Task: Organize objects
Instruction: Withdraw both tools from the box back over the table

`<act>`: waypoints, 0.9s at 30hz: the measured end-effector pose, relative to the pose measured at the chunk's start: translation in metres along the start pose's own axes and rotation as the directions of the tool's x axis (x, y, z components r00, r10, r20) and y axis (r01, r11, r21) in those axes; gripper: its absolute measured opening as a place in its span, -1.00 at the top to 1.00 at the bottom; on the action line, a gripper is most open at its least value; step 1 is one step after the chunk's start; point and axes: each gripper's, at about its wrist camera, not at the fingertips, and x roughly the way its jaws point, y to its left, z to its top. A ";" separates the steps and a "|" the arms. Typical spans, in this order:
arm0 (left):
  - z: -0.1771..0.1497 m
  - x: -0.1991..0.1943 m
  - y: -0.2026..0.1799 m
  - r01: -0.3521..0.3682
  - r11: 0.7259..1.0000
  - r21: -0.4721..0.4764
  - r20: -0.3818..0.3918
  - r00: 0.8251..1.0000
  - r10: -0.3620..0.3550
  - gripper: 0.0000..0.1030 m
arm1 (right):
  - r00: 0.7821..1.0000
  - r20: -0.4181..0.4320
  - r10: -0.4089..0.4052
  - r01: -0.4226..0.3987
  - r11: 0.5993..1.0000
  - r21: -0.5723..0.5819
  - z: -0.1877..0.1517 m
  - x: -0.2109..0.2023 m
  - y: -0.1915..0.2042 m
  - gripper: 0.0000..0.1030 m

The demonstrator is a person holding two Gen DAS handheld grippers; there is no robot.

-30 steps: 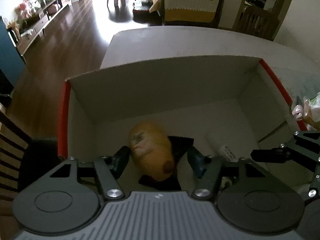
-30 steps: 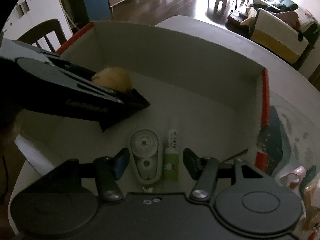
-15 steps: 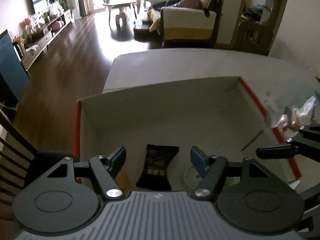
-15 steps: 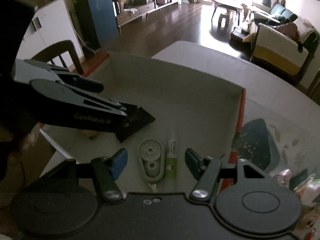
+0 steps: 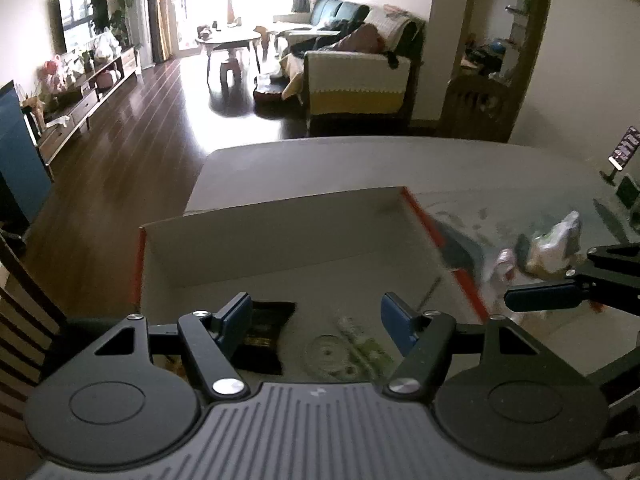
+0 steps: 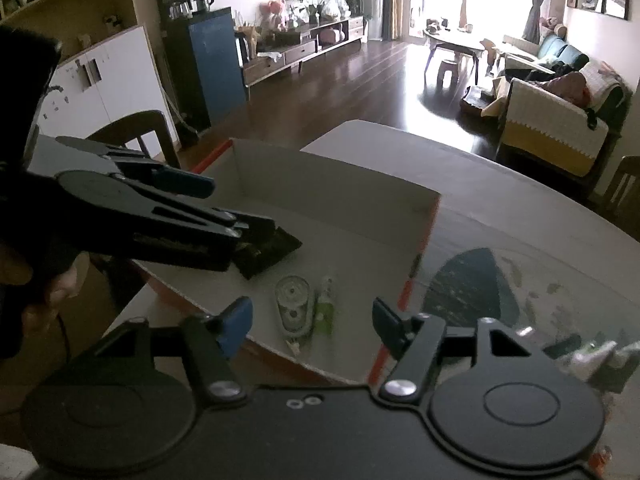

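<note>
Both the left gripper [image 5: 316, 316] and right gripper [image 6: 308, 320] hung wide open and empty above the cardboard box [image 6: 340, 184], where the black packet [image 6: 268, 250], correction tape [image 6: 294, 304] and glue stick [image 6: 326, 306] lay, so I figured the light box could easily get nudged off the table edge.

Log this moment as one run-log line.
left gripper: open, empty | right gripper: open, empty | box: black packet, tape dispenser, green tube

box [image 6: 340, 184]: open, shallow, white inside, red edges
black packet [image 6: 266, 250]: flat on box floor, left side
tape dispenser [image 6: 294, 306]: flat, near front wall
green tube [image 6: 325, 306]: just beside dispenser, right
</note>
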 end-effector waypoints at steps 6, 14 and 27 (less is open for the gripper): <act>-0.005 -0.014 -0.030 0.023 1.000 -0.005 0.020 1.000 -0.023 -0.38 | 1.000 0.020 0.004 -0.004 1.000 0.015 -0.017 -0.027 -0.017 -0.32; -0.017 -0.021 -0.073 0.047 0.999 -0.003 0.022 0.999 -0.047 -0.46 | 0.999 0.048 -0.006 0.003 0.999 0.054 -0.043 -0.060 -0.046 -0.46; -0.035 -0.016 -0.149 0.088 0.996 -0.008 0.016 0.996 -0.087 -0.47 | 0.995 0.090 -0.048 0.033 0.987 0.157 -0.103 -0.099 -0.120 -0.82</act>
